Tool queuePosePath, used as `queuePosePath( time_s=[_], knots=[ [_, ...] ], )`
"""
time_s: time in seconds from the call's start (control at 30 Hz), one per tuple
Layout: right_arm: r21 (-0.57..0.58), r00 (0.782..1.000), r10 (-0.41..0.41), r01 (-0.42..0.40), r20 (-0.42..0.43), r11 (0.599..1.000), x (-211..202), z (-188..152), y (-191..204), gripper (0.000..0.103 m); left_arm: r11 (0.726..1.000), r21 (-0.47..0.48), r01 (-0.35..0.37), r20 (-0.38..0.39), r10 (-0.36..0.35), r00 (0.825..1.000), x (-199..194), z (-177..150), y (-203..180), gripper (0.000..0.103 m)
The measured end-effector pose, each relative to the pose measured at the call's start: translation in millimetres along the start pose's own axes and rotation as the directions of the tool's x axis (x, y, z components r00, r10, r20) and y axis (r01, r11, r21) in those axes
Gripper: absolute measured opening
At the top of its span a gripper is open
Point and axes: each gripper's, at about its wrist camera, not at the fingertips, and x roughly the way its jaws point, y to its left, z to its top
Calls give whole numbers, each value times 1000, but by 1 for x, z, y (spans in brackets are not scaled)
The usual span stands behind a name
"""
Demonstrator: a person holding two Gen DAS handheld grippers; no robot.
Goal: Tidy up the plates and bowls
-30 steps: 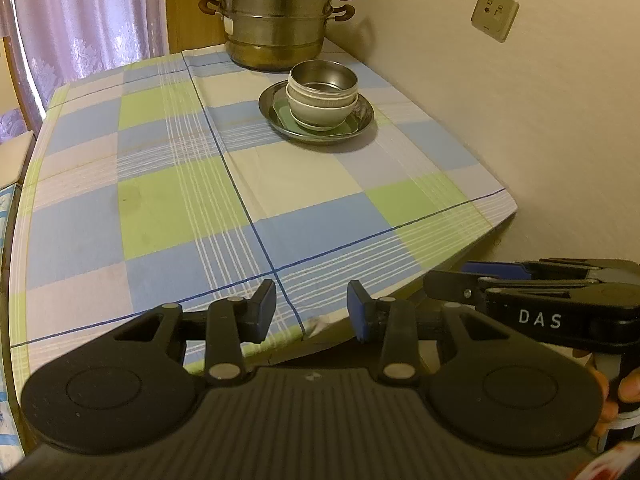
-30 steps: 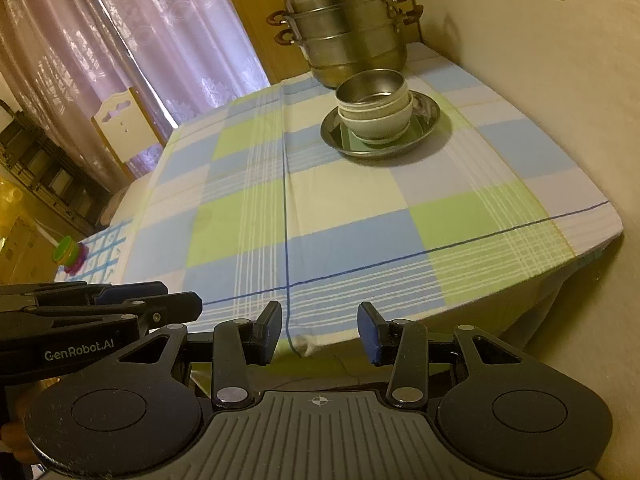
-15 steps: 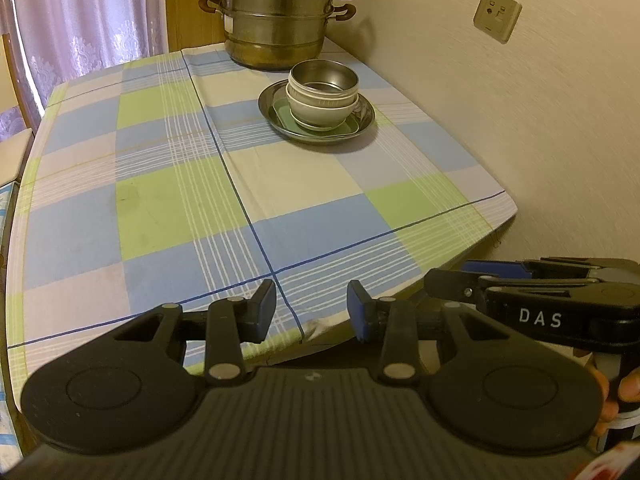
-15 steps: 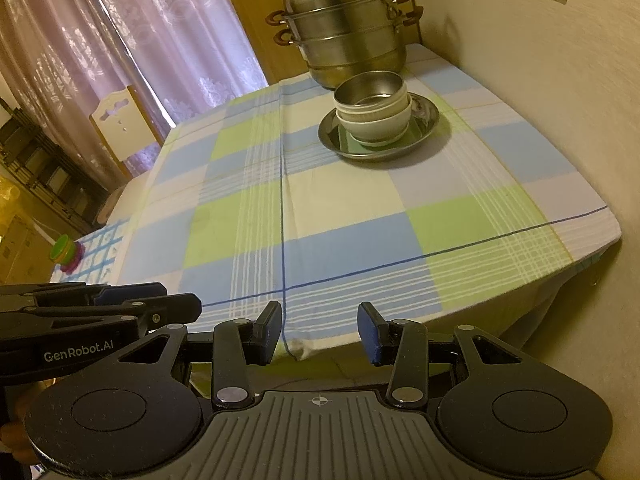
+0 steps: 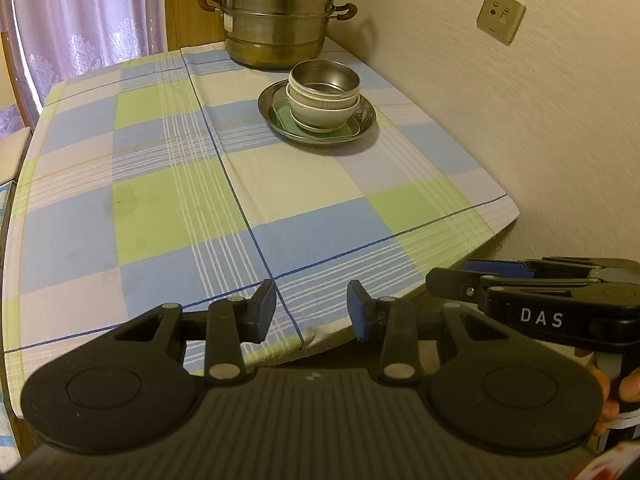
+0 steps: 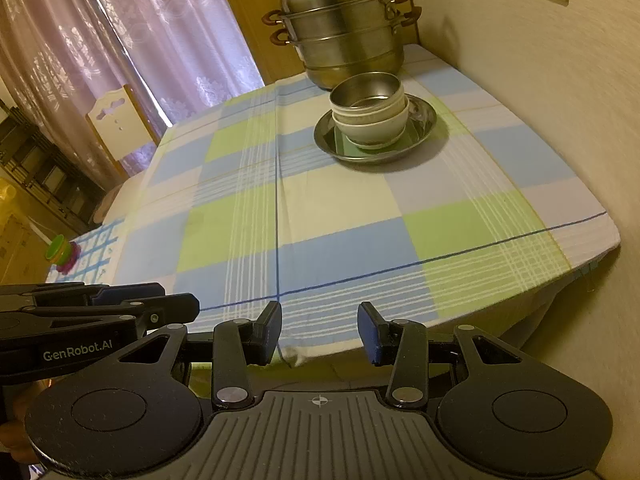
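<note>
Stacked steel and white bowls (image 5: 323,98) on a round steel plate (image 5: 366,120) sit upper centre, well apart from both empty, wide-spread grippers' fingers (image 5: 262,312) (image 6: 370,334) at bottom.

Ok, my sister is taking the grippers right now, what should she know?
Left gripper: open, empty, at the table's near edge.
Right gripper: open, empty, beside it.
Bowls: nested in a stack, steel one on top, sitting on a green dish inside the steel plate, far side of the table in front of the steamer pot.
Done: everything looks stacked in one pile.
Left: probably nothing on the table; no loose dishes in view.
</note>
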Motion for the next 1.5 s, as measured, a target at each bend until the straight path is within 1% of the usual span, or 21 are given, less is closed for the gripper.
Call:
queuePosePath(
  time_s=[1.5],
  knots=[
    [-8,1000,-3,3,-7,1000,8,8,-3,43,1000,-7,1,-8,-2,1000,11,7,1,35]
  ],
)
